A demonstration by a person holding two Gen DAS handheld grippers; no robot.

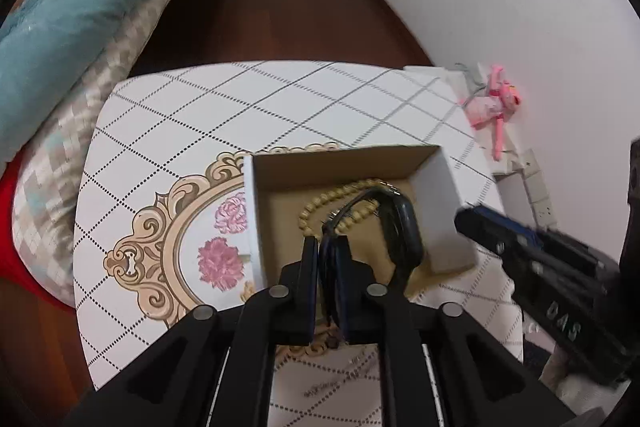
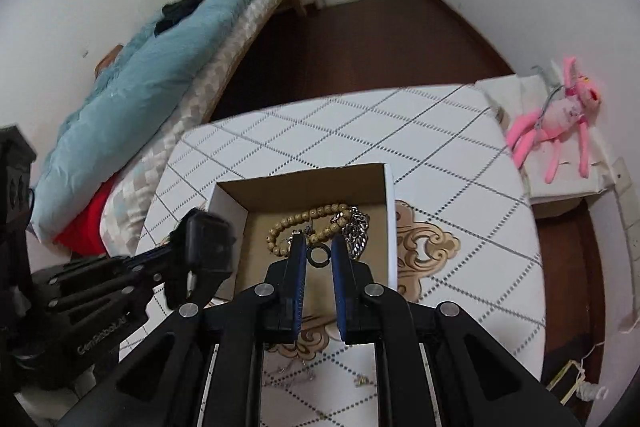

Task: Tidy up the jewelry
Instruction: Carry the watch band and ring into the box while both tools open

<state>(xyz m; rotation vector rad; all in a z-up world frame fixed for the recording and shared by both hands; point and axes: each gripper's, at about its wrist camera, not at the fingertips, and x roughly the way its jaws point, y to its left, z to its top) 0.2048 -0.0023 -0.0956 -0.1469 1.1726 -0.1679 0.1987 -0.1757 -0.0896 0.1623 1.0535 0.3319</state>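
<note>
An open cardboard box (image 1: 442, 187) (image 2: 390, 203) stands on the white patterned table. Inside lie a tan bead bracelet (image 1: 340, 195) (image 2: 308, 217) and a silver chain (image 2: 358, 235). My left gripper (image 1: 326, 247) is shut on the strap of a dark smartwatch (image 1: 404, 227) and holds it over the box's near edge; the watch (image 2: 208, 243) also shows in the right wrist view. My right gripper (image 2: 318, 251) is shut on a small black ring (image 2: 319, 255) above the box. The right gripper (image 1: 480, 223) also shows at the right of the left wrist view.
A bed with a blue blanket (image 1: 80, 7) (image 2: 160, 67) runs along the table's left side. A pink plush toy (image 1: 496, 99) (image 2: 560, 115) lies on a white box against the right wall. Dark wooden floor lies beyond the table (image 1: 280, 99).
</note>
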